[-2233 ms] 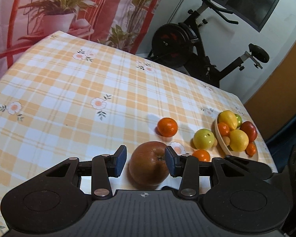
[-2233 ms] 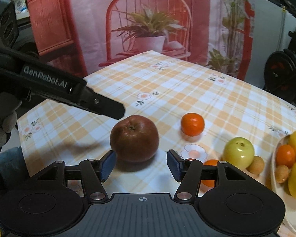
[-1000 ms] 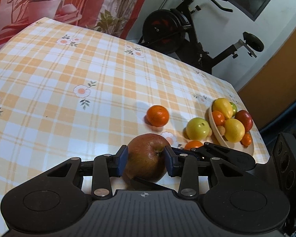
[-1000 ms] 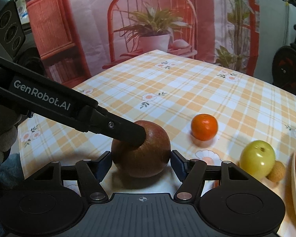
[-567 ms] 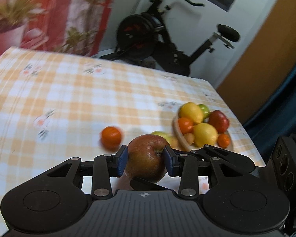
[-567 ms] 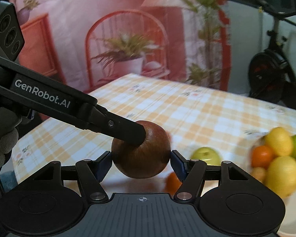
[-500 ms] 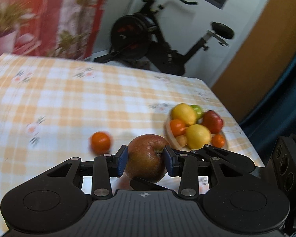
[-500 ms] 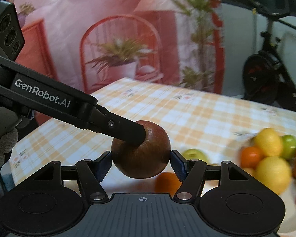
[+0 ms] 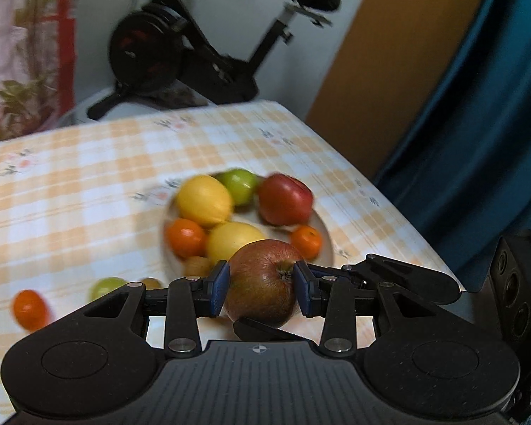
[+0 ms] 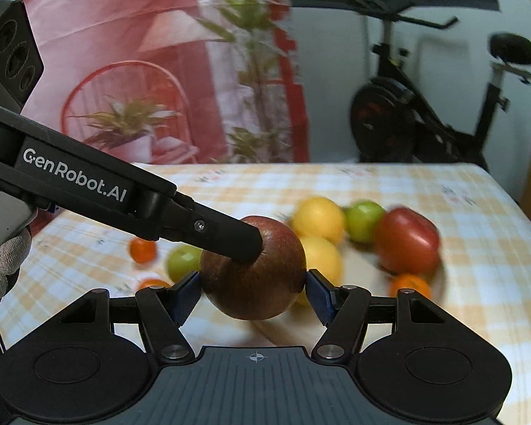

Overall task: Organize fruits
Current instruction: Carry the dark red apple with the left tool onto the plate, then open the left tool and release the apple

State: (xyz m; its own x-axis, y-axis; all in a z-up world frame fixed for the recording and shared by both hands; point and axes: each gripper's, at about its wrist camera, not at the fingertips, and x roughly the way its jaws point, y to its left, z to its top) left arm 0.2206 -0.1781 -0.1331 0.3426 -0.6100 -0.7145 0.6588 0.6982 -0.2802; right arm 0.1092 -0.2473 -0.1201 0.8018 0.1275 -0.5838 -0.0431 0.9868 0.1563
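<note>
Both tools clamped on one brown-red apple (image 9: 263, 283): left tool (image 9: 260, 288) pads pressed to its flanks, right tool (image 10: 253, 292) pads tight against its sides. Apple lifted clear of the checked desk (image 9: 70, 191), in front of the plate (image 9: 324, 237) heaped with lemons, oranges, red and green apples.
</note>
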